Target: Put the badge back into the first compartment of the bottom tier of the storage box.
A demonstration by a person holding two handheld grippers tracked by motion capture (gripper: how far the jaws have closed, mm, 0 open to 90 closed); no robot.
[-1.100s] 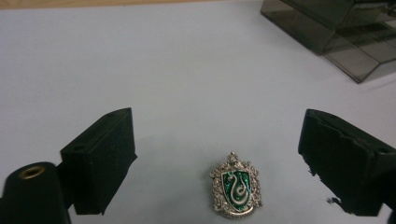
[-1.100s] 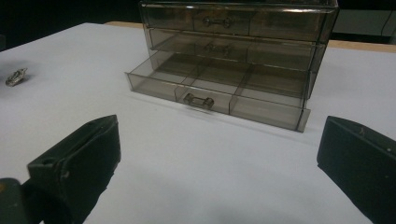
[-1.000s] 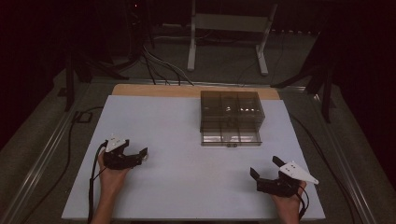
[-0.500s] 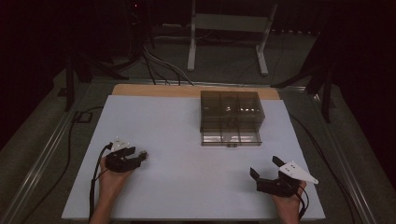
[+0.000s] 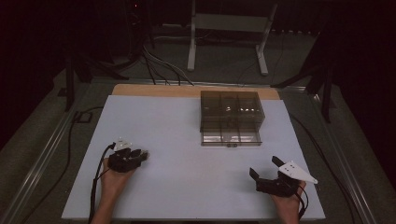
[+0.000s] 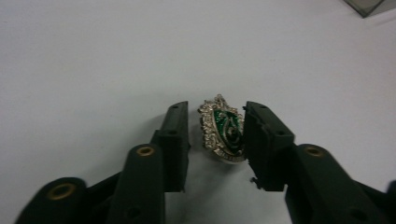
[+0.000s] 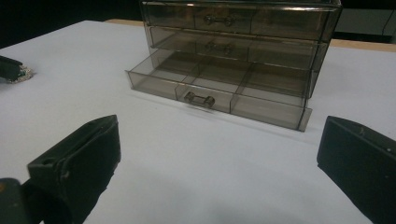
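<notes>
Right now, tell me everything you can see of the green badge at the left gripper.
The badge is a small crest-shaped pin, silver-looking metal with a studded, sparkly rim and a green enamel centre bearing a silver curled figure. It lies flat on the white table, between the jaws of the left gripper, which have just been closing. The right-hand jaw looks to be at its edge; a gap remains at the other.

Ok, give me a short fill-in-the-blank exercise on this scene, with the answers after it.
1. The badge lying between the left gripper's jaws has a centre coloured ____.
2. The smoky plastic drawer box has its ____ drawer pulled out.
3. The right gripper stands with its jaws wide ____, nothing between them.
4. The left gripper's jaws have just been ____ around the badge.

Missing words: green; bottom; open; closing
</notes>
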